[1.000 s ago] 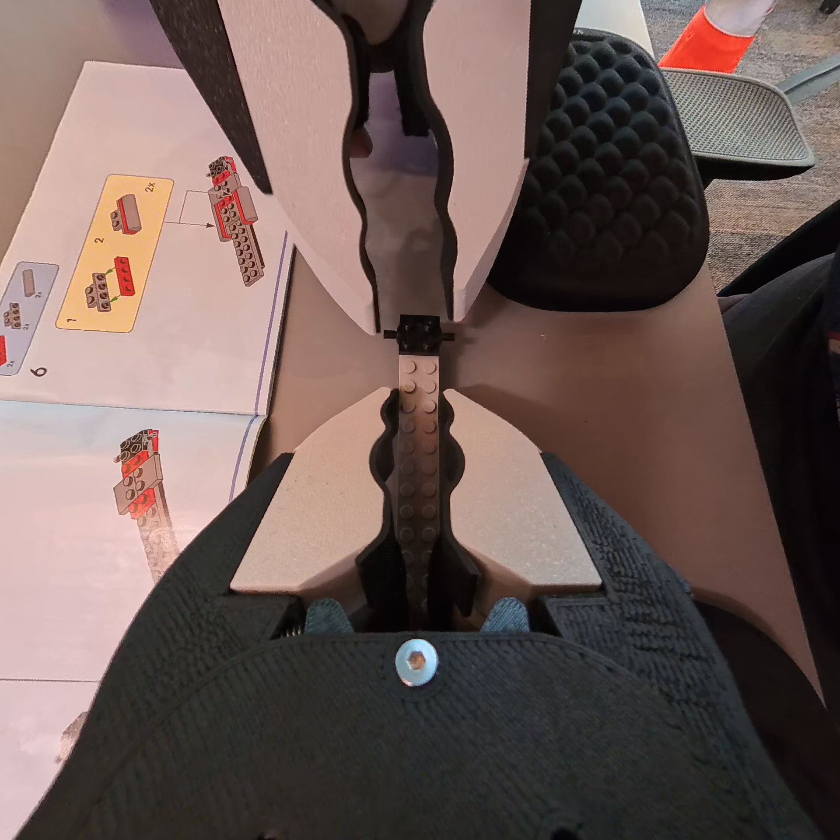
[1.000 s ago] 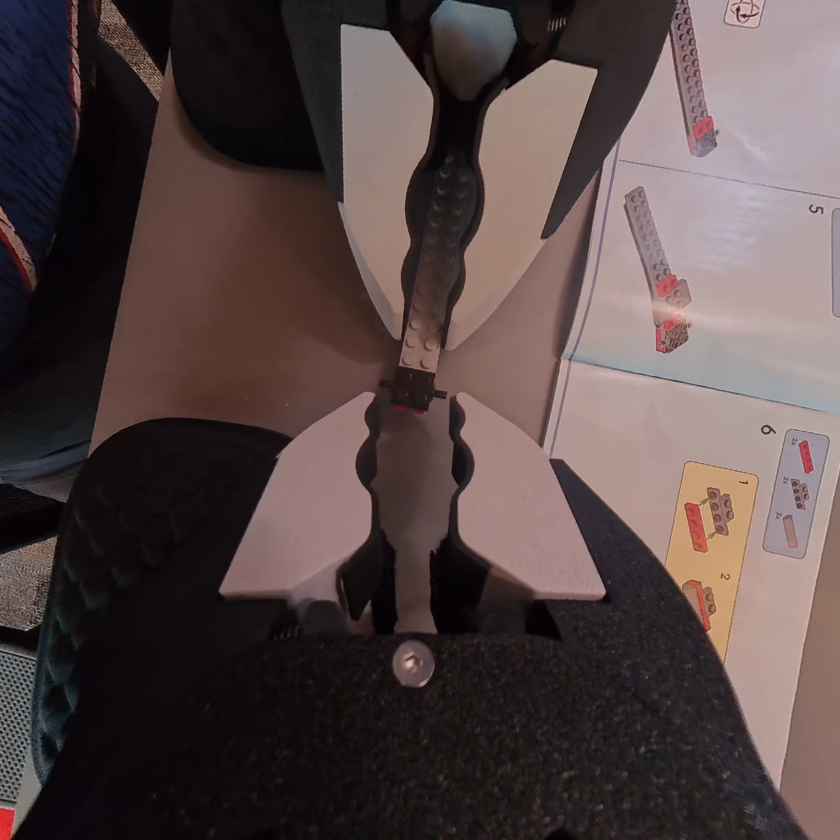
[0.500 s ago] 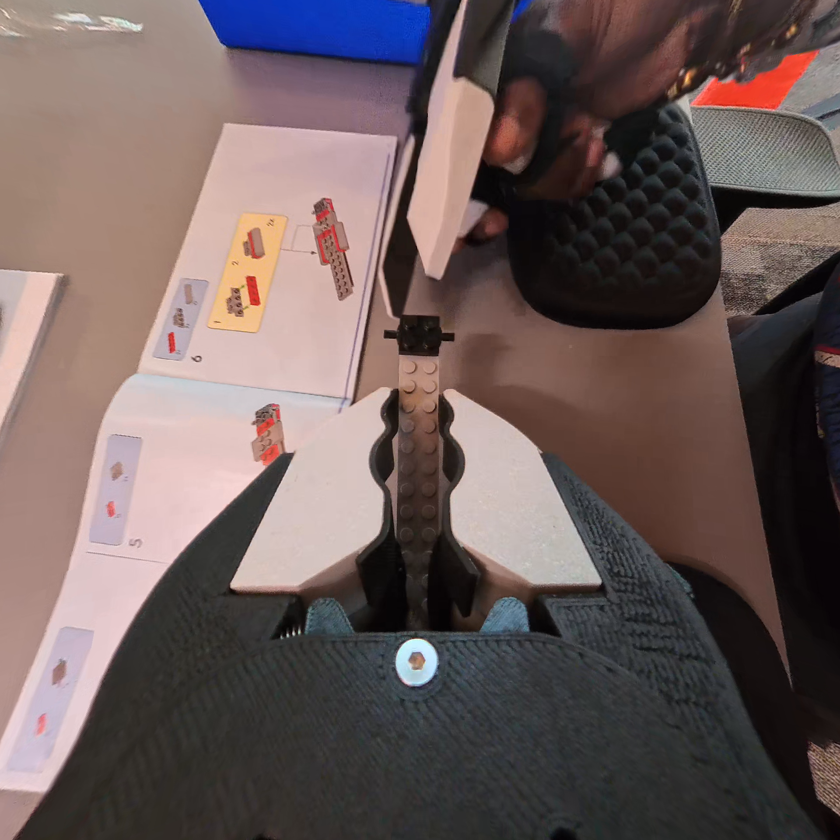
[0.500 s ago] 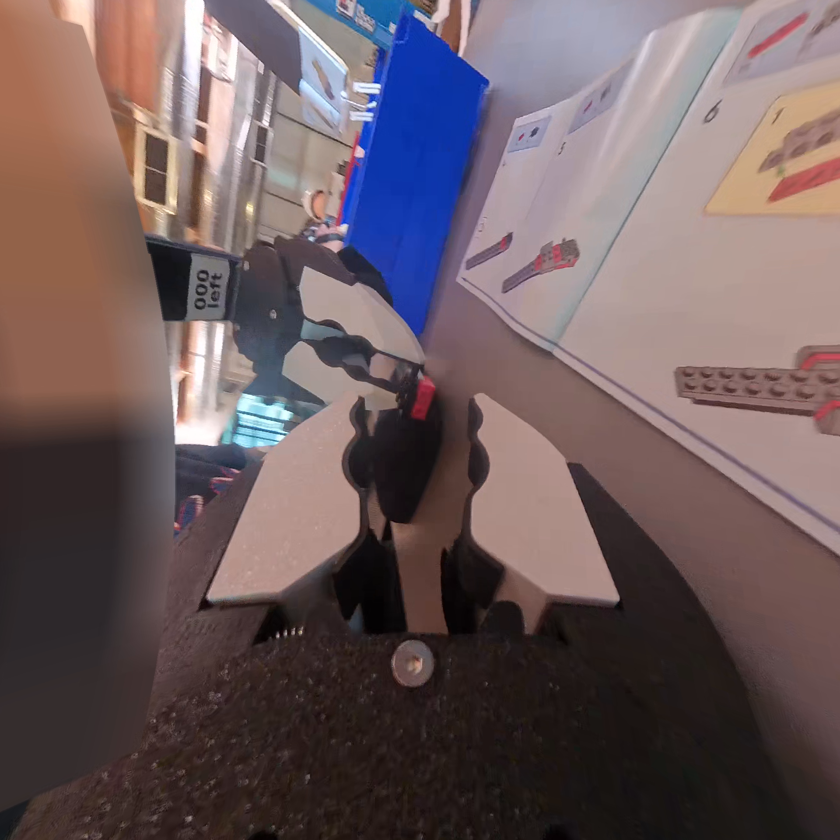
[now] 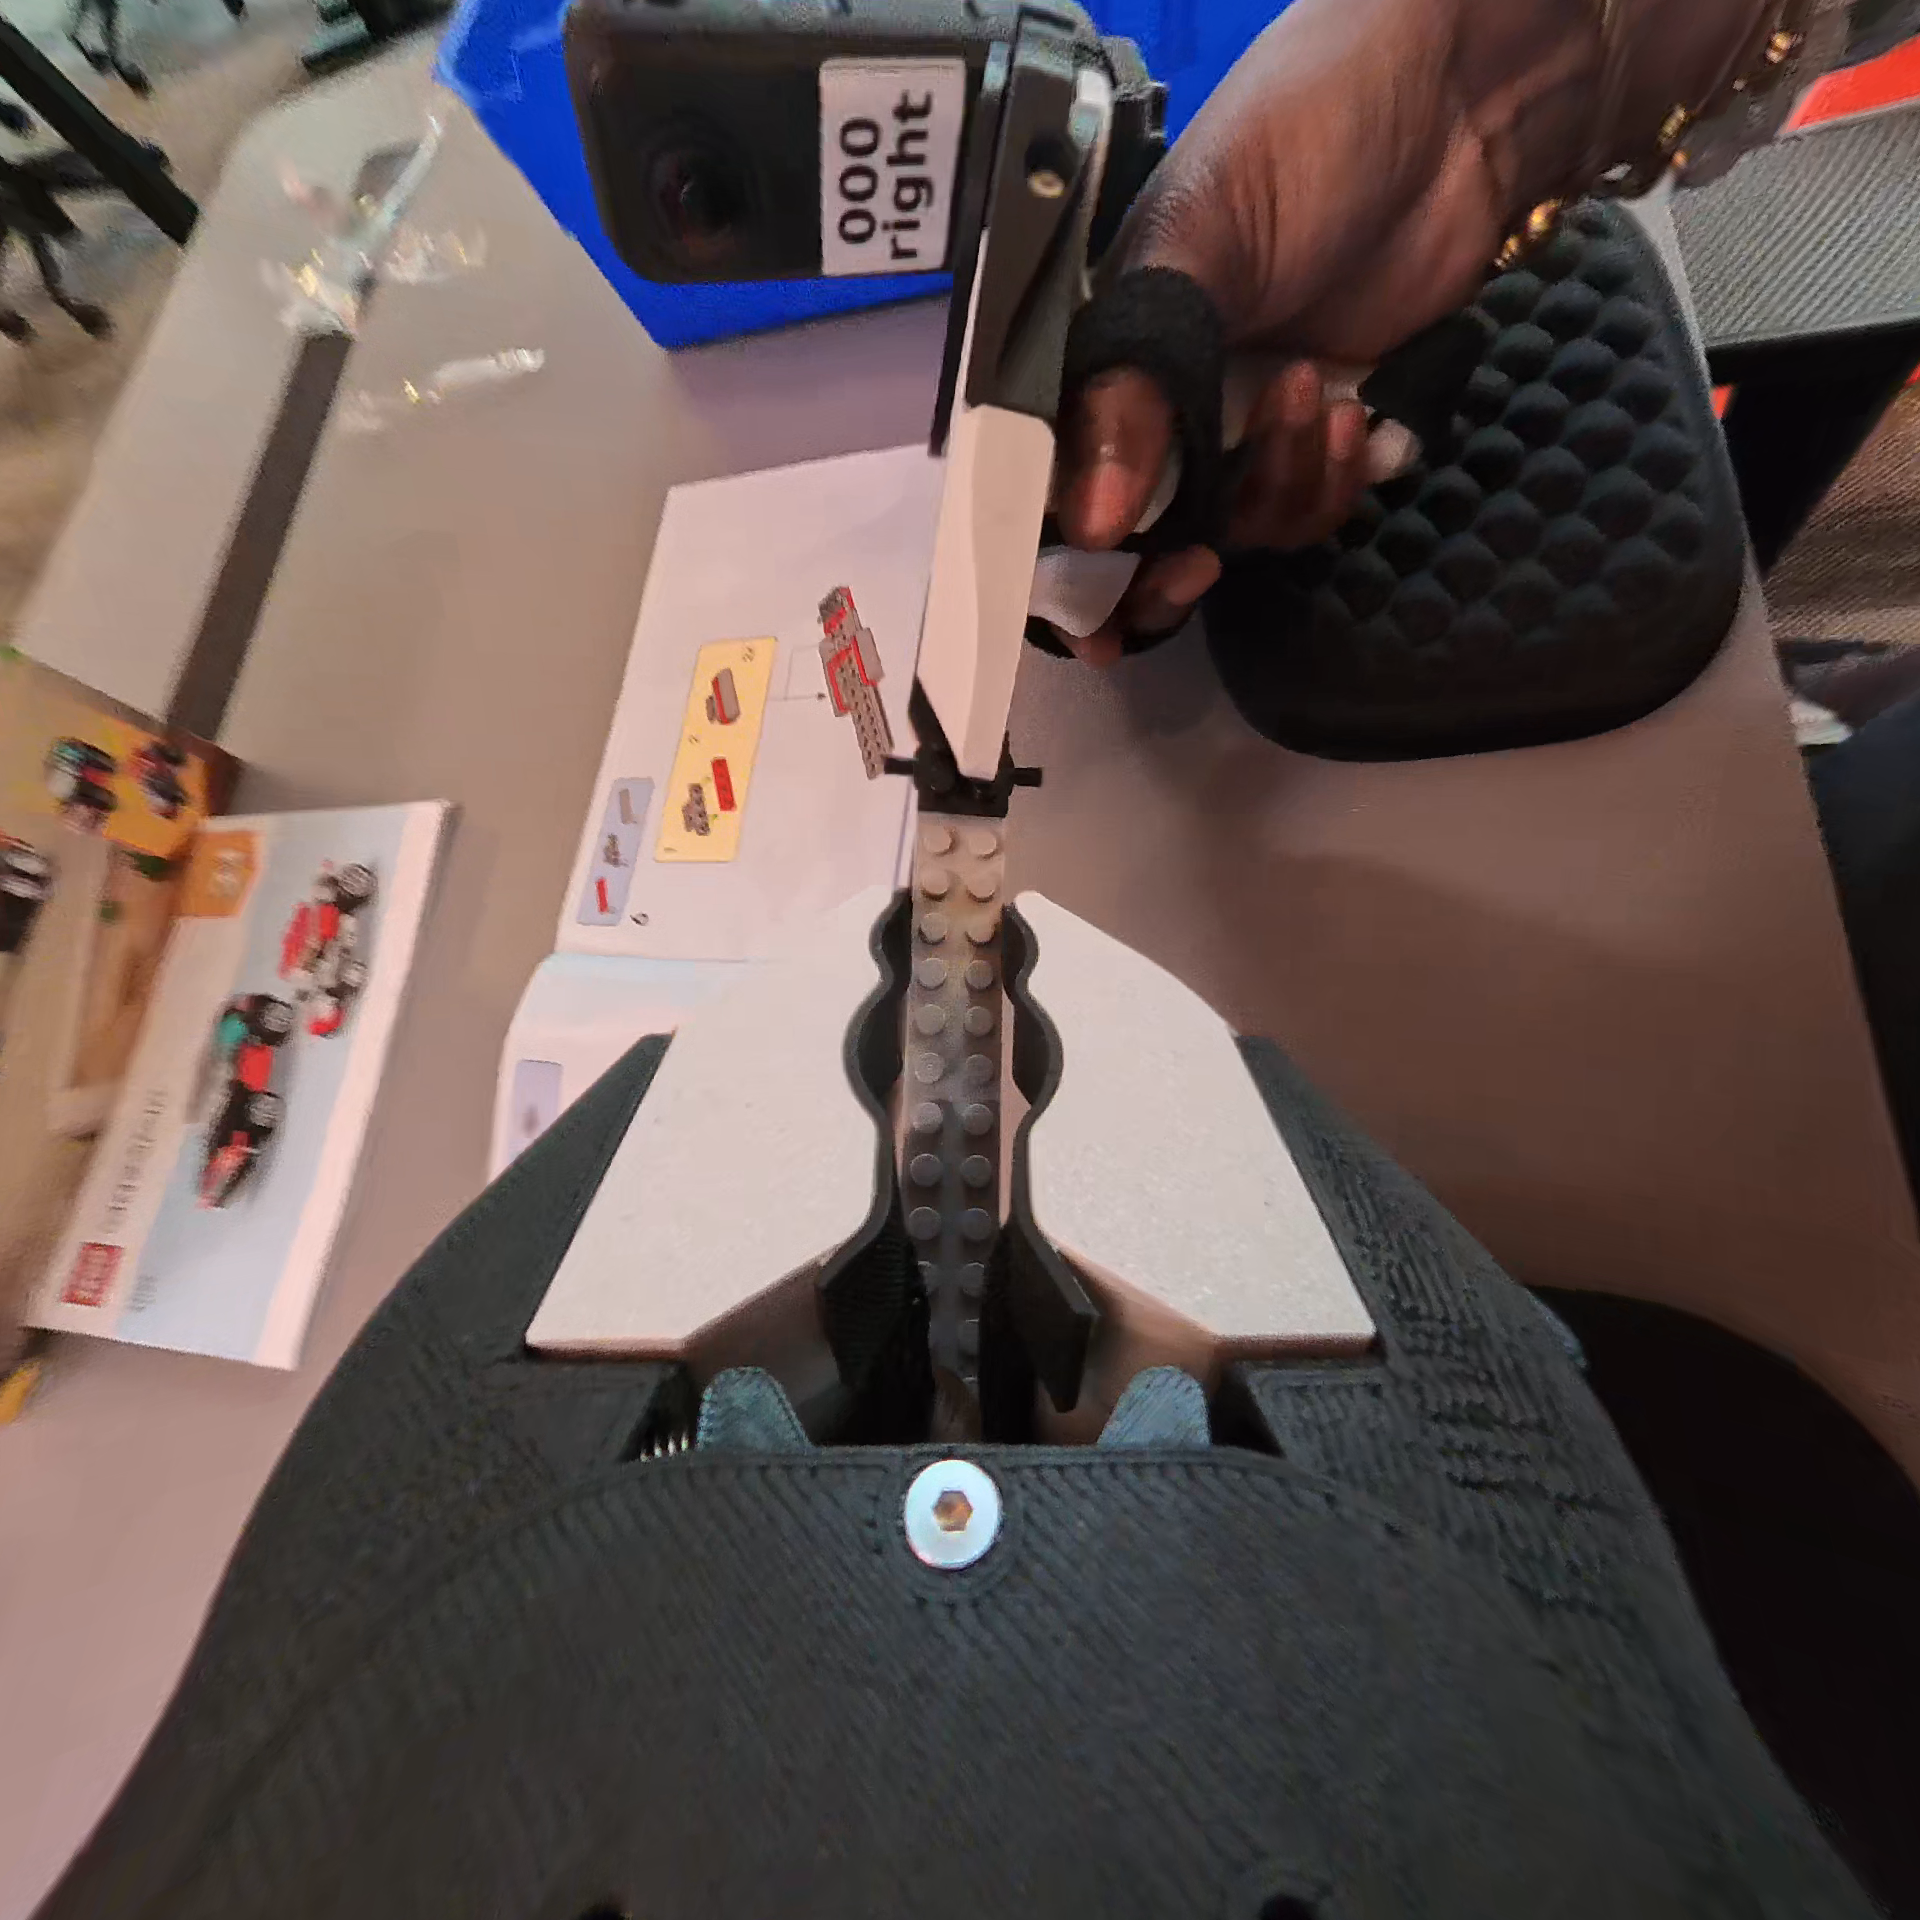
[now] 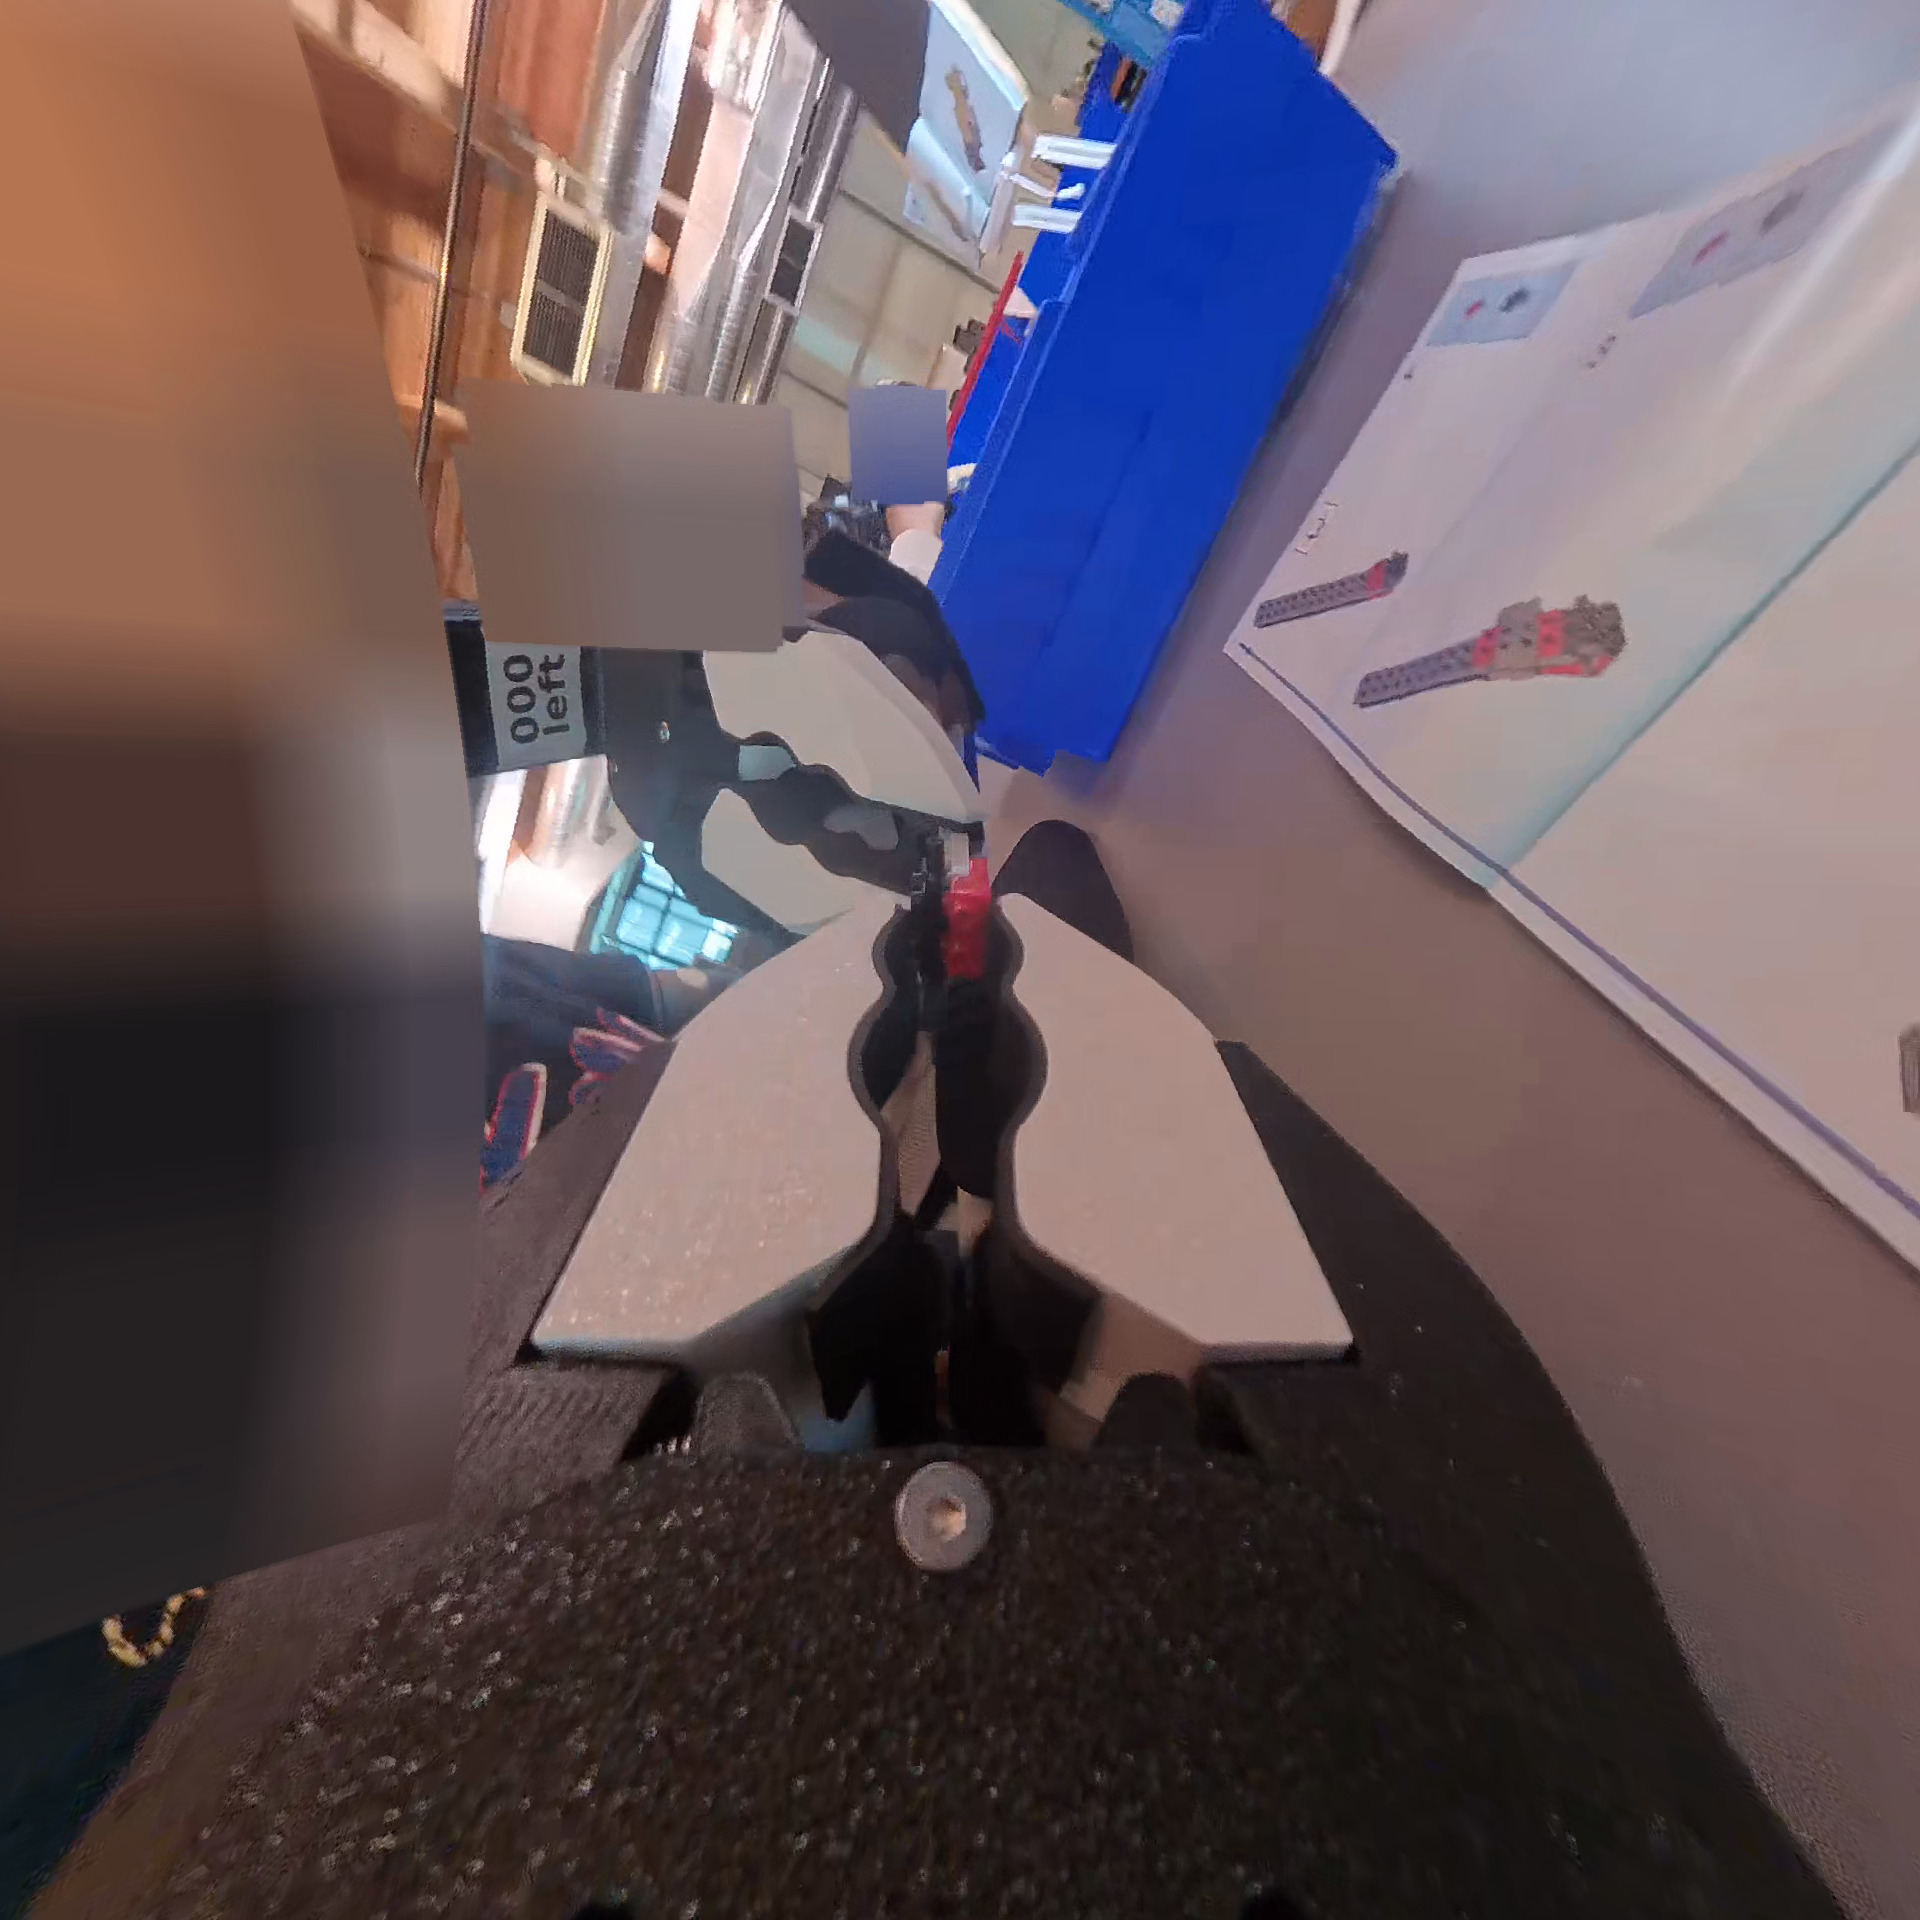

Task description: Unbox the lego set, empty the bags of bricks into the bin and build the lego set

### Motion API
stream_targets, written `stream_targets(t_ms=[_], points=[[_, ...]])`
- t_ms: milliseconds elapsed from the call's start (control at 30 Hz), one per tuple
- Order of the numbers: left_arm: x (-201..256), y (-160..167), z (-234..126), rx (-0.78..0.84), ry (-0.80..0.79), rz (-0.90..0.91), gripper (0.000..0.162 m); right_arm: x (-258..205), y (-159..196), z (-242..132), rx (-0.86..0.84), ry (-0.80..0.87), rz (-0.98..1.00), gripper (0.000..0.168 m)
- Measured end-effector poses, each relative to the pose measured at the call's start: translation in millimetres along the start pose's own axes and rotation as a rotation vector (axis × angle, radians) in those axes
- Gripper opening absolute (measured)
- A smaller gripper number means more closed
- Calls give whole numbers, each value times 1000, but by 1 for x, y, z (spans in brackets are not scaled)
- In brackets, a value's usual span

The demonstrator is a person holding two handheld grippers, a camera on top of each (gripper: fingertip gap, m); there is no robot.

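Observation:
In the left wrist view my left gripper (image 5: 961, 906) is shut on a long grey studded plate (image 5: 951, 1049) that sticks out forward, above the table. A black axle piece (image 5: 961, 784) sits on its far end. My right gripper (image 5: 966, 753), held in a hand and turned on edge, comes down onto that end. In the right wrist view my right gripper (image 6: 948, 920) has its fingers closed on the end of the assembly, where a red brick (image 6: 966, 923) shows beside the black piece. The left gripper (image 6: 940, 831) faces it from beyond.
An open instruction booklet (image 5: 748, 582) lies on the grey table (image 5: 1351, 987), also in the right wrist view (image 6: 1662, 468). A second booklet (image 5: 239, 1039) and the box (image 5: 94, 769) lie left. A blue bin (image 5: 769, 312) and clear bags (image 5: 364, 229) are behind. A black chair back (image 5: 1507, 520) stands at the right.
My right gripper turned on its side, rose, and closed from open onto the black and red end of the plate. My left gripper lifted, still holding the plate.

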State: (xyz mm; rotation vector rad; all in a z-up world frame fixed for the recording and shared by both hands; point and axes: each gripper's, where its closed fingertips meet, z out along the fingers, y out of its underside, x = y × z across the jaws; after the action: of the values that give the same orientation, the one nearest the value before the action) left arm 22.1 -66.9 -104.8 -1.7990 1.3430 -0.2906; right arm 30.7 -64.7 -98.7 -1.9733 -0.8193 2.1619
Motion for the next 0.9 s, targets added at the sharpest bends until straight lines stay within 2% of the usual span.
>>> stream_targets(t_ms=[33, 133, 233, 367, 567, 667, 767, 833, 900], points=[[0, -4, -2, 14, -31, 51, 16, -5, -1, 0, -8, -4, -63, 13], [-2, -13, -9, 57, -140, 208, 16, -15, -2, -1, -55, 44, -283, 13], [-7, -23, -16, 105, -251, 279, 16, -27, -9, -2, -48, 88, -458, 13], [-14, -34, -24, 123, -401, 390, 16, -39, -19, -1, 37, 92, -550, 13], [-13, -42, -30, 131, -515, 505, 16, -47, -19, -3, 29, 126, -692, 12], [-11, -43, -30, 171, -522, 479, 16, -50, -17, -3, 11, 144, -790, 12], [-7, -45, -30, 230, -458, 364, 12, -48, -13, -5, -53, 224, -1030, 12], [-5, -50, -35, 305, -389, 259, 16, -51, -13, -5, -65, 220, -1075, 12], [-3, -50, -38, 338, -289, 157, 26, -51, -13, -5, -70, 216, -1098, 12]])
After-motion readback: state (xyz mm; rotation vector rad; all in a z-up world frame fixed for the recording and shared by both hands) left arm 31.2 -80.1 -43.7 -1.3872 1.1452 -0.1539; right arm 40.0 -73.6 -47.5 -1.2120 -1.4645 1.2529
